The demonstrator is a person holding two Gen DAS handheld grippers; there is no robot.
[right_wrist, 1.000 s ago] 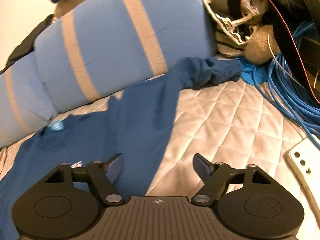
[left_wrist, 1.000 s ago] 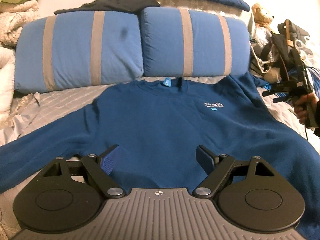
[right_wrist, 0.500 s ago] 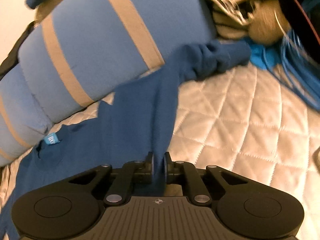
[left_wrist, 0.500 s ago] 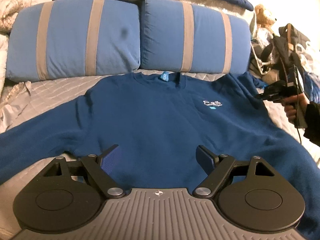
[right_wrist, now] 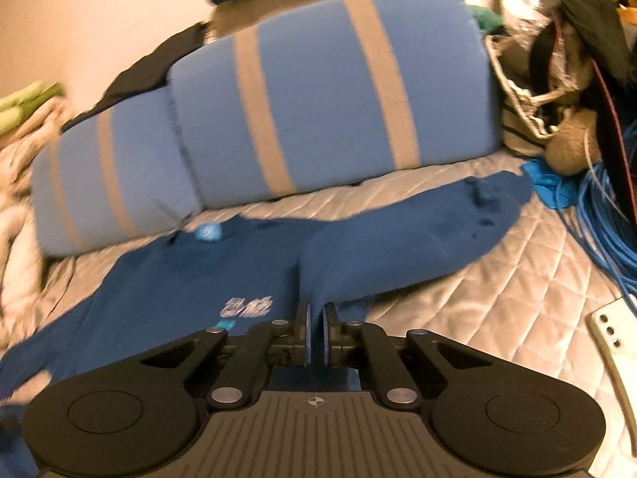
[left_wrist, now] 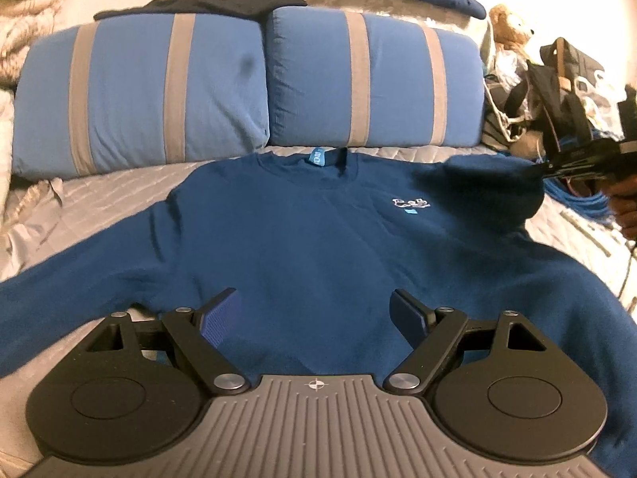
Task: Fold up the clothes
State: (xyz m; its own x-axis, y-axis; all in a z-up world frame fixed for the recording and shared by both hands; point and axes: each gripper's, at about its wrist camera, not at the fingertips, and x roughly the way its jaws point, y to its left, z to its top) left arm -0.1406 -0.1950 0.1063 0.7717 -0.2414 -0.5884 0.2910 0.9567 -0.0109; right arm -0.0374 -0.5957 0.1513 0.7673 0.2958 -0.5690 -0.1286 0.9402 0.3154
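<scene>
My right gripper (right_wrist: 315, 332), jaws clamped on the sleeve (right_wrist: 418, 235) stretching toward the pillows (right_wrist: 318, 91), lifted it beside the sweatshirt (left_wrist: 310, 239) flat on the bed (right_wrist: 517, 286); my left gripper (left_wrist: 314, 314) gaped over its hem.

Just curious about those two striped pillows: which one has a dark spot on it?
The left pillow, seen from the left gripper's camera. It has a dark smudge near its upper right; the right pillow beside it looks clean.

The sweatshirt (left_wrist: 302, 239) lies on the bed (left_wrist: 99, 199), pillows (left_wrist: 254, 83) behind it.
</scene>
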